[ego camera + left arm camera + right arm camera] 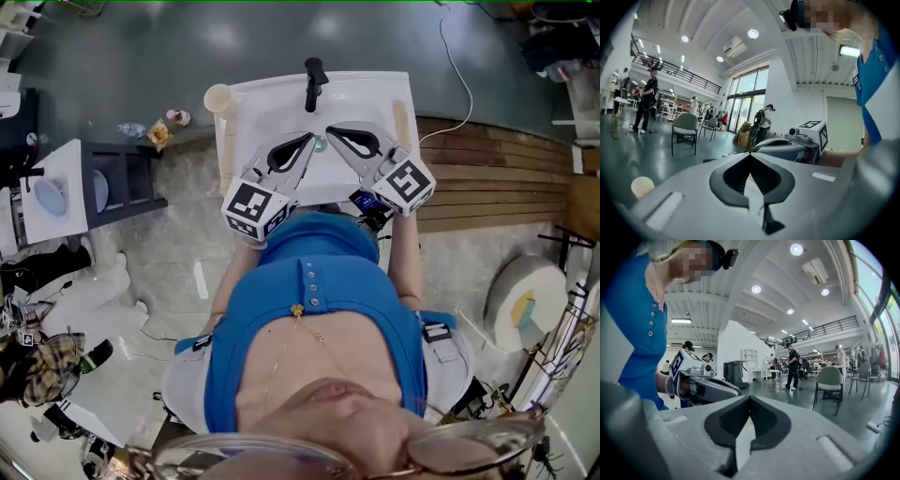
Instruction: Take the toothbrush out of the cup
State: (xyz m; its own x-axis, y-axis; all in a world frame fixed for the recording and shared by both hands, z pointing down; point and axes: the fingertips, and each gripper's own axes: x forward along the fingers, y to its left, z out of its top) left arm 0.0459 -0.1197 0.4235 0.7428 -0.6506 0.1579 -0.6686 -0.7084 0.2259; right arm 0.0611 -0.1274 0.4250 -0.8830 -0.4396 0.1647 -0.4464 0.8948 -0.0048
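One pale cup stands on the far left corner of the one white sink, left of its single black tap. The cup's mouth shows only a pale inside. Two slim pale strips lie on the rims, a left strip and a right strip — whether either is the toothbrush I cannot tell. Two grippers, the left gripper and the right gripper, hover over the bowl — each with its fingers together on nothing.

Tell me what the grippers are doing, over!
Shut and empty: left gripper, right gripper, above the sink. On its corner, the cup, untouched; no toothbrush seen. The faucet ahead; nothing blocks the cup.
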